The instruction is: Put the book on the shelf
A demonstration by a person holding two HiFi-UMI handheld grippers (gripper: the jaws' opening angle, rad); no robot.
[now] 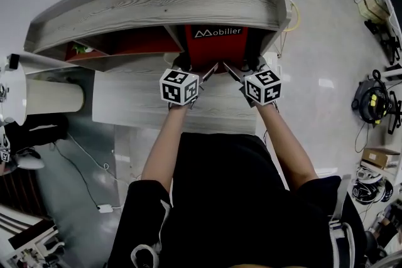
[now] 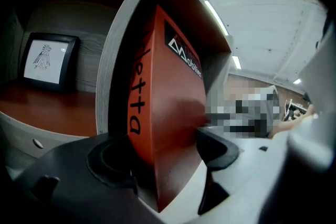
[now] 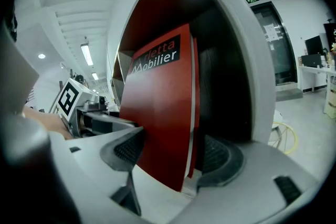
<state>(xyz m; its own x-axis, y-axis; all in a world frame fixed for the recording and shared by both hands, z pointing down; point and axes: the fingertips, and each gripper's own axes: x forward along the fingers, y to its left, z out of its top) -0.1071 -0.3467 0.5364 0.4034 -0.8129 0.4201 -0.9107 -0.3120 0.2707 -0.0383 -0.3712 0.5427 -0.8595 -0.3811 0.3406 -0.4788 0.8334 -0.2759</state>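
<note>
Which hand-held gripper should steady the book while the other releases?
Left, probably: the left hand-held gripper clamps the book near its spine, close to the shelf divider; the right hand-held gripper has empty compartment space beside it.

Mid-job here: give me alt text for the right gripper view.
A red book labelled Mobilier stands upright between the jaws of the right gripper, which press on its sides, partly inside a grey wooden shelf compartment. The left gripper shows at the left, reaching toward the same book.
</note>
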